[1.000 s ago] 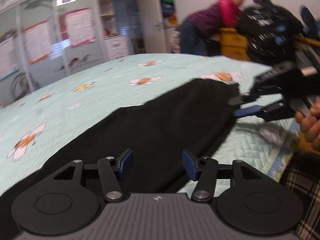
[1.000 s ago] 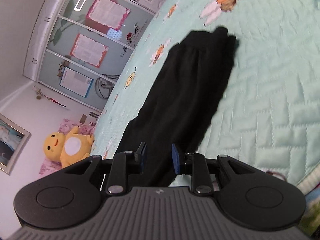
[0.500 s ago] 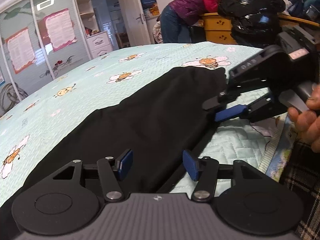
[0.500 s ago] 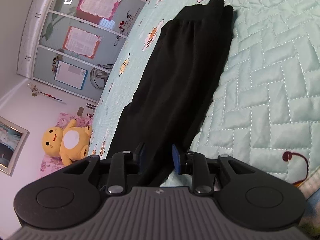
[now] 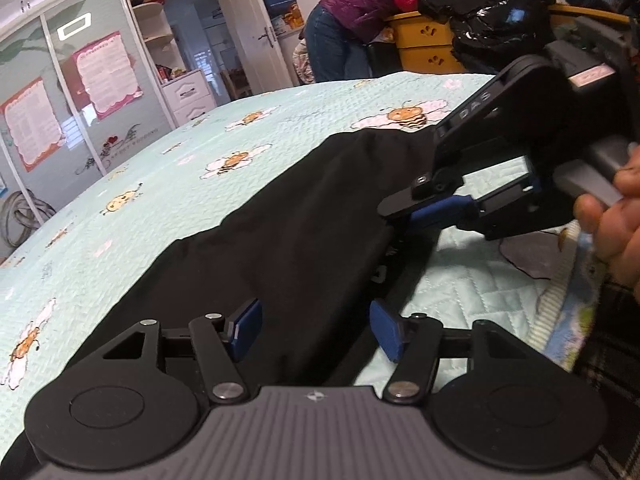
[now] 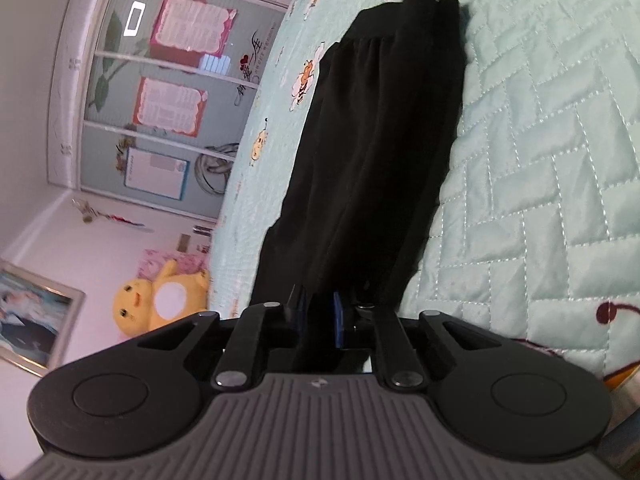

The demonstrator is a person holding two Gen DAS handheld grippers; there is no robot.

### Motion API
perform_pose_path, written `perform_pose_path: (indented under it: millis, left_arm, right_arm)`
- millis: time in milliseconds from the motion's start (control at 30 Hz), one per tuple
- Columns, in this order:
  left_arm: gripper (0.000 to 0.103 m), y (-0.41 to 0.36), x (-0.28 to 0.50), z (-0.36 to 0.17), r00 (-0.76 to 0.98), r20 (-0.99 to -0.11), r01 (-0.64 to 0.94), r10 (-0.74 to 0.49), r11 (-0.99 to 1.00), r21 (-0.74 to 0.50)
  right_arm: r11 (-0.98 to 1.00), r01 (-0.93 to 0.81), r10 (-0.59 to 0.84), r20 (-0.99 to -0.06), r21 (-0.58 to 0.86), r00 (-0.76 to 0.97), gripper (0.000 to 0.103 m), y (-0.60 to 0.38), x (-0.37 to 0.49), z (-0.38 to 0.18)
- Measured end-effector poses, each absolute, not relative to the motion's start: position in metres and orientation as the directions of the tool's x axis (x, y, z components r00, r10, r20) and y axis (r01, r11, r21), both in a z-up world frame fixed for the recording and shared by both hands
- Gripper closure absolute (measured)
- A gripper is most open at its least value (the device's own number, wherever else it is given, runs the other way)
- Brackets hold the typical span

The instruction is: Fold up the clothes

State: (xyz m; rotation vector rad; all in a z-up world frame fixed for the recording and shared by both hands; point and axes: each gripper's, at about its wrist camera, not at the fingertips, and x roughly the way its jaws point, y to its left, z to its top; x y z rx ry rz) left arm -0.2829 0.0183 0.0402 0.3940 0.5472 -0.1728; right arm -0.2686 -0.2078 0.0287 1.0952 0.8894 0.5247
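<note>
A mint quilted bed point(image 5: 168, 184) printed with bees is carrying one black garment point(image 5: 304, 240), lying lengthwise along its near edge. The left gripper point(image 5: 316, 330) is opening wide over the cloth. The right gripper point(image 6: 320, 312) is closing, its pads pinching the garment's edge.

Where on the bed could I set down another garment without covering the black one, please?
The bee-print quilt is bare between the black garment and the wardrobe doors. In the right wrist view, quilt is also bare beside it. It is crowded at the near edge, where the right tongs are closing on the fabric.
</note>
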Motion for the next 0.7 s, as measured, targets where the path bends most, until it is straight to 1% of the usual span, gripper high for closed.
perform_pose_path:
  millis: [100,233,267,333,367,400,467,533,700]
  left_arm:
    - [0.04,0.015,-0.28,0.039,0.85,-0.526,0.235,-0.01,0.902,0.363]
    - [0.04,0.009,-0.283,0.035,0.859,-0.511,0.237,0.029,0.862,0.448]
    - [0.042,0.008,-0.284,0.033,0.86,-0.51,0.246,0.029,0.851,0.464]
    - [0.062,0.006,-0.283,0.031,0.855,-0.518,0.271,0.019,0.835,0.479]
    - [0.084,0.006,-0.283,0.03,0.852,-0.524,0.283,0.014,0.829,0.482]
    - [0.09,0.005,-0.283,0.029,0.847,-0.532,0.295,0.007,0.826,0.48]
    - [0.091,0.003,-0.284,0.028,0.844,-0.536,0.308,0.0,0.819,0.485]
    - [0.091,0.002,-0.287,0.029,0.847,-0.531,0.311,-0.006,0.816,0.487]
    - [0.091,0.0,-0.291,0.032,0.856,-0.518,0.308,-0.006,0.809,0.5]
  right_arm:
    - [0.377,0.058,0.755,-0.343,0.924,0.558,0.088,-0.208,-0.269,0.03]
    - [0.364,0.059,0.76,-0.333,0.93,0.558,0.088,-0.209,-0.27,0.031]
    - [0.364,0.058,0.76,-0.332,0.93,0.558,0.088,-0.209,-0.27,0.031]
    - [0.374,0.05,0.758,-0.336,0.926,0.559,0.088,-0.209,-0.271,0.032]
    - [0.386,0.044,0.754,-0.342,0.922,0.561,0.088,-0.209,-0.271,0.032]
    - [0.399,0.038,0.749,-0.349,0.916,0.564,0.088,-0.209,-0.271,0.033]
    - [0.442,0.02,0.726,-0.37,0.897,0.58,0.087,-0.21,-0.271,0.035]
    - [0.472,0.02,0.698,-0.388,0.881,0.602,0.082,-0.214,-0.269,0.034]
    - [0.452,0.034,0.679,-0.368,0.891,0.635,0.082,-0.223,-0.264,0.029]
